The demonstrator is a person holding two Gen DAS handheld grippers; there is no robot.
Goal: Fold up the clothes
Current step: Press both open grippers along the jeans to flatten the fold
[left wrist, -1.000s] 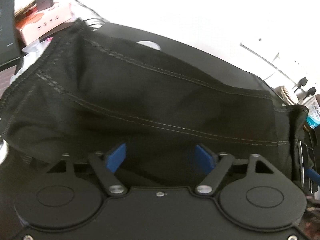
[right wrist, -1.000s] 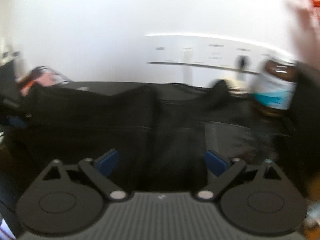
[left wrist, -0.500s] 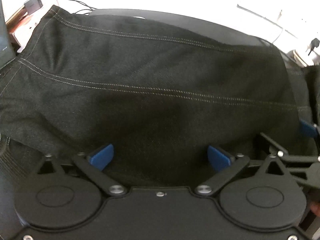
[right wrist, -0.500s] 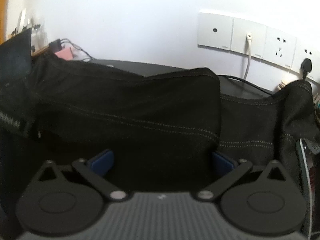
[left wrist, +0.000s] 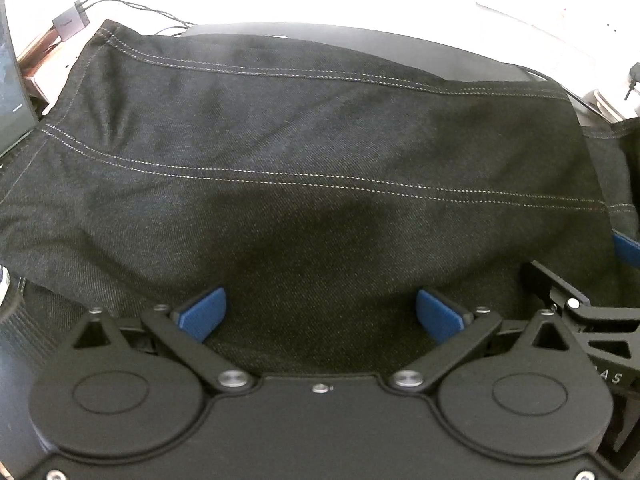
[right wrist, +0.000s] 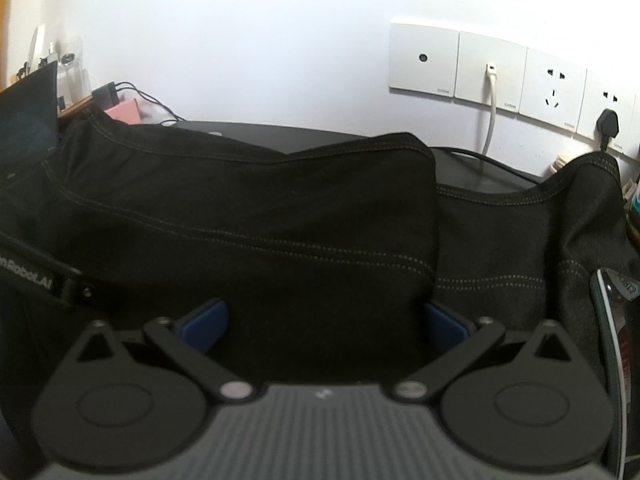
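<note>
We've laid one fold of the jeans [left wrist: 312, 184]; left gripper [left wrist: 320, 314] and right gripper [right wrist: 324, 322] jaws wide, empty. Next: regrip an edge, fold again.

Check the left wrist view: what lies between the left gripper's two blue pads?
Only the black denim garment. Its folded top layer fills the gap between the left gripper pads, which stand wide apart without pinching it.

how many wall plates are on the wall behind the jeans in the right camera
4 fully seen: a blank-looking plate, one with a white cable plugged in, an empty socket, and one holding a black plug. More may continue past the right edge.
</note>
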